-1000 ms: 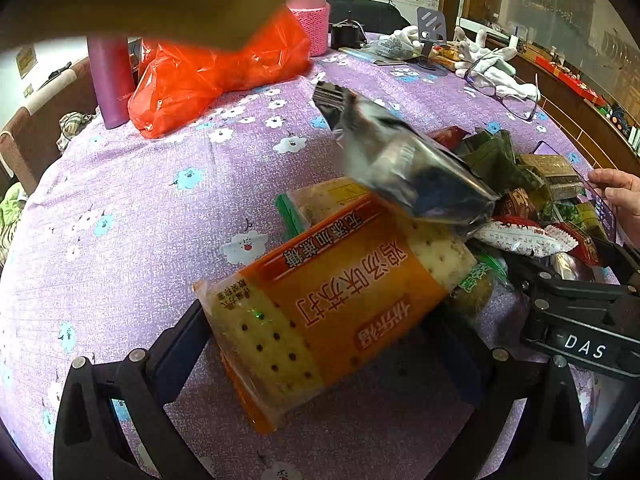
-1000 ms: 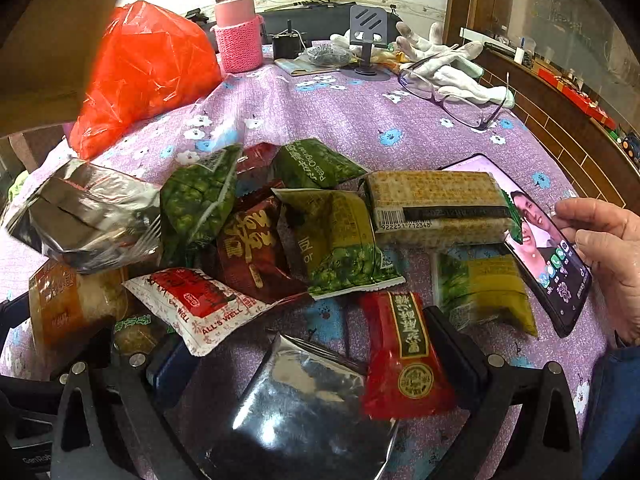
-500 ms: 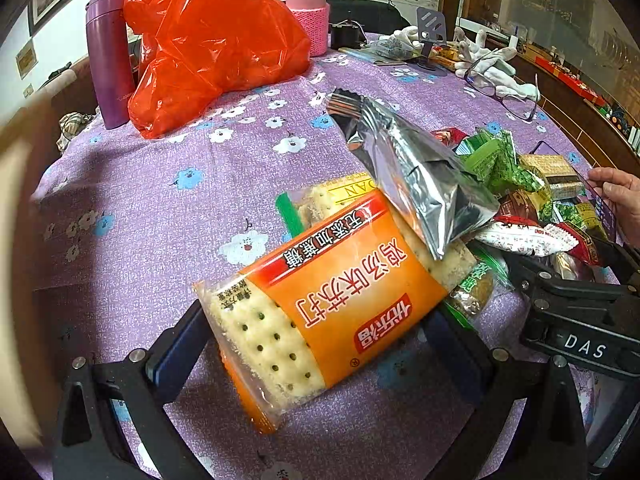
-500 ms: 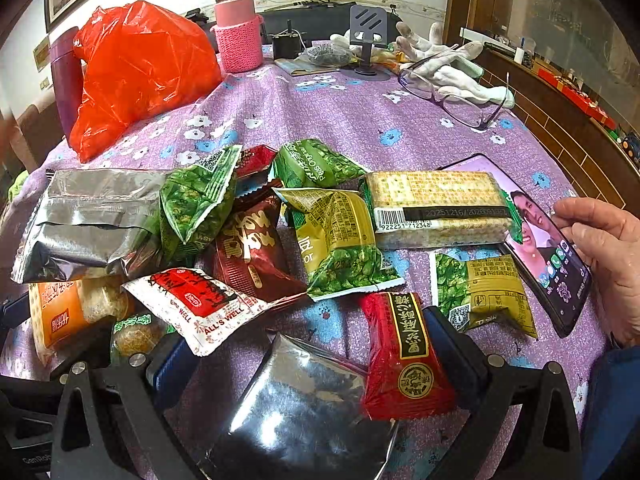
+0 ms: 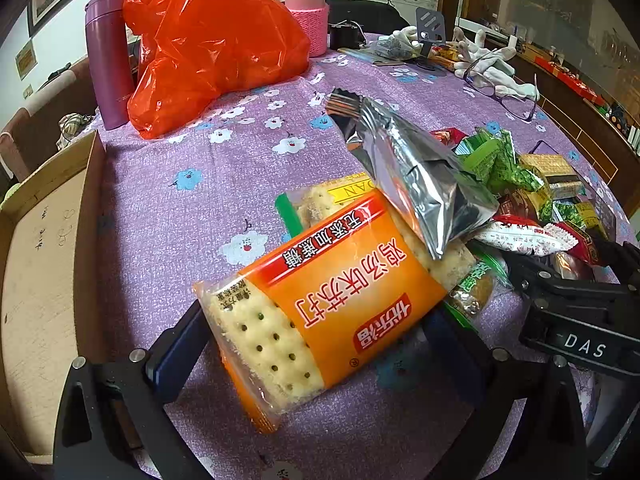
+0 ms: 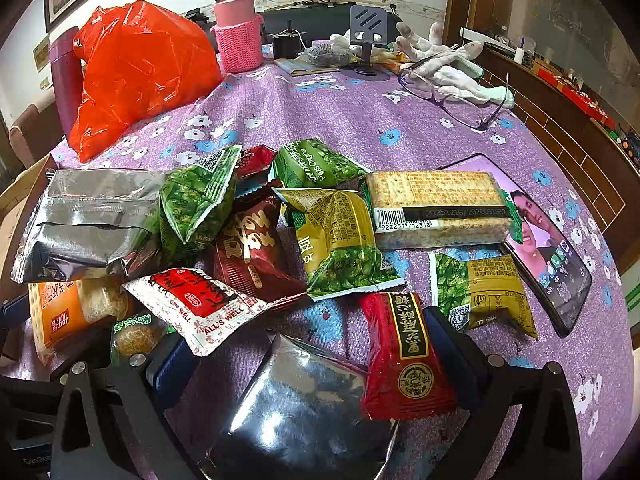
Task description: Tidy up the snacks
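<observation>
A pile of snack packs lies on the purple flowered tablecloth (image 5: pixel 168 216). My left gripper (image 5: pixel 320 344) is open, its fingers either side of an orange cracker pack (image 5: pixel 320 308); a silver foil bag (image 5: pixel 408 172) rests on the pack's far end. My right gripper (image 6: pixel 316 356) is open over a silver pack (image 6: pixel 304 408) and a red pack (image 6: pixel 404 356). Green pea packs (image 6: pixel 340 240), a brown pack (image 6: pixel 252 248), a white-red pack (image 6: pixel 200 304) and a cracker block (image 6: pixel 440 208) lie beyond. The orange pack also shows in the right wrist view (image 6: pixel 60 312).
A cardboard box (image 5: pixel 44 264) stands at the left table edge. A red plastic bag (image 5: pixel 208 44), a purple flask (image 5: pixel 108 56) and a pink bottle (image 5: pixel 308 12) stand at the back. A phone (image 6: pixel 548 248) lies right; glasses (image 6: pixel 452 96) and white gloves (image 6: pixel 452 68) lie beyond.
The cardboard box passed overhead and came down at the left edge. The silver foil bag dropped and settled on the pile. The hand at the phone has gone. Both grippers stayed put.
</observation>
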`<state>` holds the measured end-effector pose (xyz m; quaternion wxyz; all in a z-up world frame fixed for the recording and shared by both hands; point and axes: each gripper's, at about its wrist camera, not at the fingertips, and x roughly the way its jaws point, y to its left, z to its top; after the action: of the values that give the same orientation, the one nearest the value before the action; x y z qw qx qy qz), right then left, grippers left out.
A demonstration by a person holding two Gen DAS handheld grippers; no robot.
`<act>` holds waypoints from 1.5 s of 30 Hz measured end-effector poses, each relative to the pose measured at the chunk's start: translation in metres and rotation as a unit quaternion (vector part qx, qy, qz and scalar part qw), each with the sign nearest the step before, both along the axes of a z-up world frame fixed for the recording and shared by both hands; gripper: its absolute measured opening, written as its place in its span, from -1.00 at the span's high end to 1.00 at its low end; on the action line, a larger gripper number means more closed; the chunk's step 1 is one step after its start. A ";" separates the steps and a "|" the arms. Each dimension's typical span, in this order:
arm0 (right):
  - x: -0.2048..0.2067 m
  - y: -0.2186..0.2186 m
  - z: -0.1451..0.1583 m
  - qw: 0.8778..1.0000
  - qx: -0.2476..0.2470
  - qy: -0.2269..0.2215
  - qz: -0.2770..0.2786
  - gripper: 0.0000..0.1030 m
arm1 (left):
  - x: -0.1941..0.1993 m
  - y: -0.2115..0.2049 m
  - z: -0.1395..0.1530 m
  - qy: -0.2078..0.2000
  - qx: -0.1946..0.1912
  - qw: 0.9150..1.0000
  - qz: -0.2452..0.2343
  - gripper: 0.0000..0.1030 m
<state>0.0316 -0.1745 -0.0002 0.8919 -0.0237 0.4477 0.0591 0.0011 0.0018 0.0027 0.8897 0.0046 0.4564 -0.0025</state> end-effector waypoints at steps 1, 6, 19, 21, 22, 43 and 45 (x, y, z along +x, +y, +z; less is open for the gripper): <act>0.000 0.000 0.000 1.000 0.000 0.000 0.000 -0.99 | 0.000 0.000 0.000 0.000 0.000 1.000 0.000 -1.00; 0.000 0.000 0.000 1.000 0.000 0.000 0.000 -0.99 | 0.000 0.000 0.000 0.000 0.000 1.000 0.000 -1.00; 0.000 0.000 0.000 1.000 0.000 0.000 -0.004 -0.99 | 0.000 0.000 0.000 0.001 0.000 1.000 0.001 -1.00; 0.000 0.001 0.000 1.000 0.000 0.000 -0.012 -0.99 | -0.002 -0.001 0.001 0.006 0.002 1.000 -0.005 -1.00; -0.001 0.002 0.000 1.000 0.000 0.000 -0.015 -0.99 | -0.002 0.000 0.002 0.010 0.001 1.000 -0.012 -1.00; -0.076 0.006 0.032 0.971 0.103 0.020 0.213 -0.58 | -0.082 0.055 0.039 -0.031 -0.103 0.991 -0.085 -0.95; -0.076 0.007 0.035 0.970 0.107 0.025 0.215 -0.57 | -0.081 0.057 0.044 -0.044 -0.097 0.991 -0.085 -0.95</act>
<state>-0.0447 -0.1678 0.0345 0.8441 -0.0221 0.4451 0.2982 -0.0802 0.0590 0.0466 0.9018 -0.0431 0.4120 -0.1228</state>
